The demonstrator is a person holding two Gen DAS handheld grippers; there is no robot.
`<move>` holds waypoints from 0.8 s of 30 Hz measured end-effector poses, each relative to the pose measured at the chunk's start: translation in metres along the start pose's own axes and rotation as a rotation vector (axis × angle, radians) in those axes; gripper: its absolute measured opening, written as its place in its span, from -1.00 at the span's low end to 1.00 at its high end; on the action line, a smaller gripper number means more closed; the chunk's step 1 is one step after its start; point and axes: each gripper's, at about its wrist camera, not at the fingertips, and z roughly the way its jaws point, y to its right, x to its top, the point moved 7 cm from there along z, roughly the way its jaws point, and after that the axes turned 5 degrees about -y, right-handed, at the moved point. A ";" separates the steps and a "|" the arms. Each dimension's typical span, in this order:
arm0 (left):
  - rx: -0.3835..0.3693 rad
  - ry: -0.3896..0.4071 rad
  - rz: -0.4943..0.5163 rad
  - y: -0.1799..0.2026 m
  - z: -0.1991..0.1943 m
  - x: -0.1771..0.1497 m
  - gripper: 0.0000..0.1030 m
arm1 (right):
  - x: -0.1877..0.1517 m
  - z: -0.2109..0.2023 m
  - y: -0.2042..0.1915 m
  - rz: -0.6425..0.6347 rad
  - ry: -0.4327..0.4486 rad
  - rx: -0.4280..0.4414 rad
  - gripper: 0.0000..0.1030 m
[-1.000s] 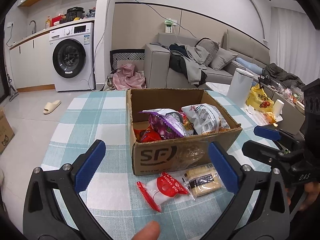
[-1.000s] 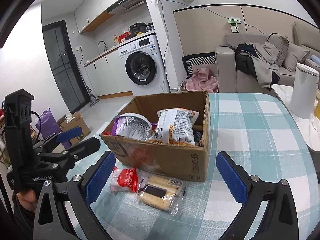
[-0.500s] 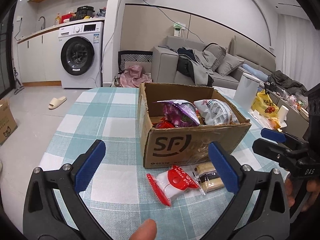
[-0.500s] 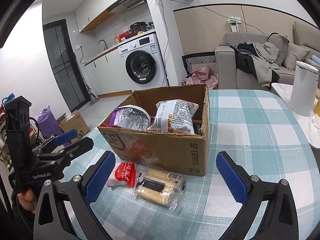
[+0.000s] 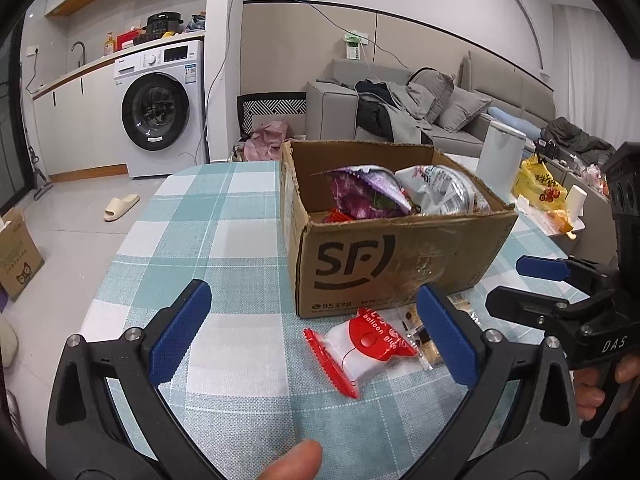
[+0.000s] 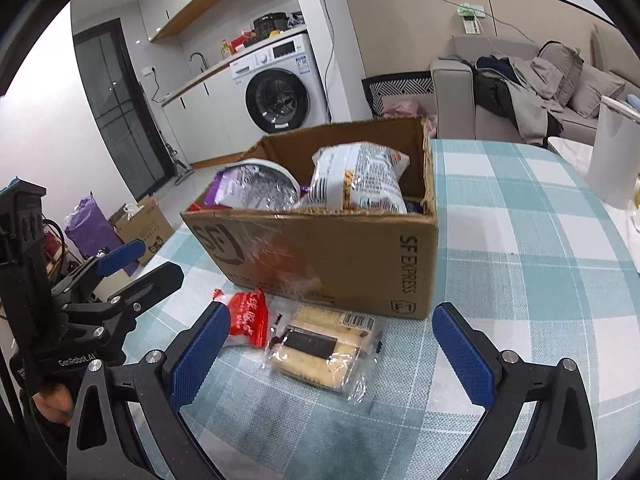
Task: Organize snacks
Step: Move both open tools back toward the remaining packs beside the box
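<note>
A brown SF cardboard box (image 5: 384,264) (image 6: 360,268) stands on the checked table and holds a purple snack bag (image 5: 364,194), a white snack bag (image 6: 356,182) and more packs. In front of it lie a red-and-white packet (image 5: 360,344) (image 6: 248,318) and a clear pack of biscuits (image 6: 320,348), which is mostly hidden behind my finger in the left wrist view. My left gripper (image 5: 316,340) is open and empty, above the table just before the red packet. My right gripper (image 6: 332,360) is open and empty, with the biscuit pack between its fingers in view.
The teal checked tablecloth (image 5: 200,216) covers a rounded table. A white bin (image 6: 616,152) stands at its right edge. A yellow bag (image 5: 540,188) and clutter lie on a side surface. A washing machine (image 5: 160,112), a sofa (image 5: 420,108) and a floor box (image 5: 20,256) are beyond.
Both grippers have pulled back and turned a little, so the box sits further away and more to the right in the left wrist view. Both stay open. The packets have not moved.
</note>
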 end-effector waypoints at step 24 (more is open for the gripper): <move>0.010 -0.103 -0.039 -0.020 0.044 -0.017 0.98 | -0.024 0.064 -0.010 -0.025 -0.167 -0.060 0.99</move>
